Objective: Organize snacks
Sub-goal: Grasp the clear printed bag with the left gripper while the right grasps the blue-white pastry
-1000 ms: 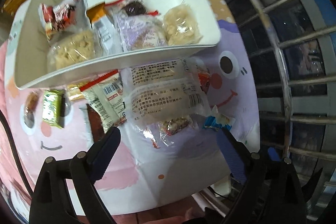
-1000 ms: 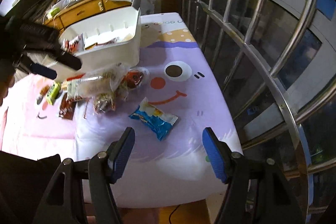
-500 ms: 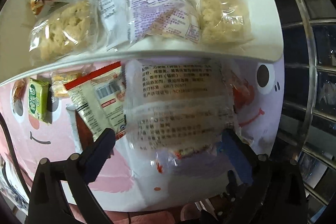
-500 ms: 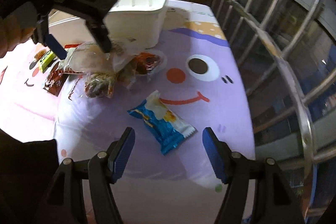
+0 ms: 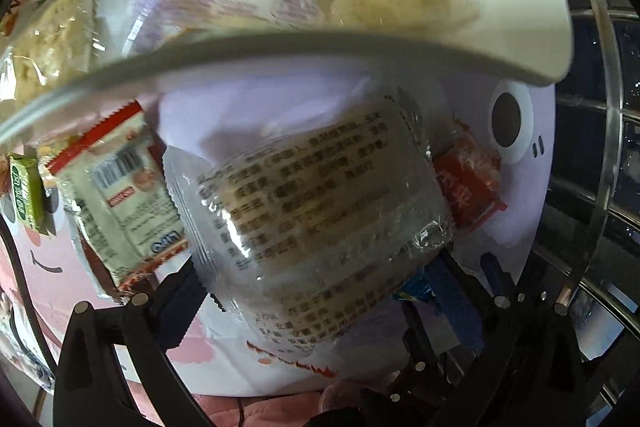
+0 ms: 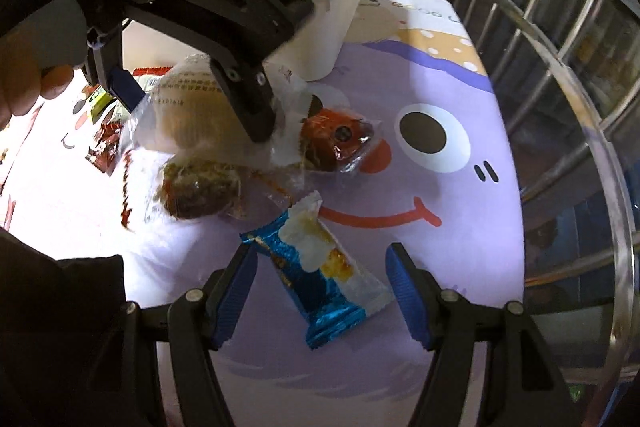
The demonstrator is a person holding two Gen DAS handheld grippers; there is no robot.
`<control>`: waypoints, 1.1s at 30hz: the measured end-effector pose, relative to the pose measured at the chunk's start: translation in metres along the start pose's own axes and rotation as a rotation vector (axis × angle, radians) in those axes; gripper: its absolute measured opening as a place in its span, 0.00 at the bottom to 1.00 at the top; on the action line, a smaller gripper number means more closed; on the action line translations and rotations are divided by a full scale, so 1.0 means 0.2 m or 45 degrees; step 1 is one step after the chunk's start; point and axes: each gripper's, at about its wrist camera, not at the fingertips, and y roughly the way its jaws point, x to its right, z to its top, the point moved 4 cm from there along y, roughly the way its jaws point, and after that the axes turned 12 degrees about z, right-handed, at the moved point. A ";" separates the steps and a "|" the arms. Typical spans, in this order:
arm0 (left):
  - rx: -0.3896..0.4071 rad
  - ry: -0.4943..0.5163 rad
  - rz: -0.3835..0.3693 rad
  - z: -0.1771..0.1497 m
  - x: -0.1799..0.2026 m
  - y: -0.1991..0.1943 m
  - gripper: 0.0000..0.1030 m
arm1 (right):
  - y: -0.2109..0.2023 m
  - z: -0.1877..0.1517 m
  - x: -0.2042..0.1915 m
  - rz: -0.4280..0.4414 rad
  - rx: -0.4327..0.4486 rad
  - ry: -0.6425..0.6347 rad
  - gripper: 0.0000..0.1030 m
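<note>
Right wrist view: right gripper is standing half open, blue pads either side of a blue-and-white foil snack packet lying on the purple cartoon-face tablecloth; pads are not pressing it. Beyond, left gripper is straddling a clear printed plastic bag holding a pale cake, jaws spread to their widest; contact cannot be told. Left wrist view is showing that bag filling the gap between the fingers, with the white plastic bin of wrapped snacks behind it.
</note>
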 end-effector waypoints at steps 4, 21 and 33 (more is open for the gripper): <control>-0.020 -0.013 -0.004 0.00 0.02 0.04 1.00 | 0.00 0.00 0.02 0.031 -0.015 -0.021 0.62; 0.042 -0.007 0.019 -0.16 0.18 0.06 0.39 | -0.02 -0.04 0.07 0.193 -0.082 0.033 0.30; 0.110 -0.017 -0.006 -0.28 0.17 -0.08 0.21 | -0.06 -0.05 0.09 0.210 -0.111 0.102 0.30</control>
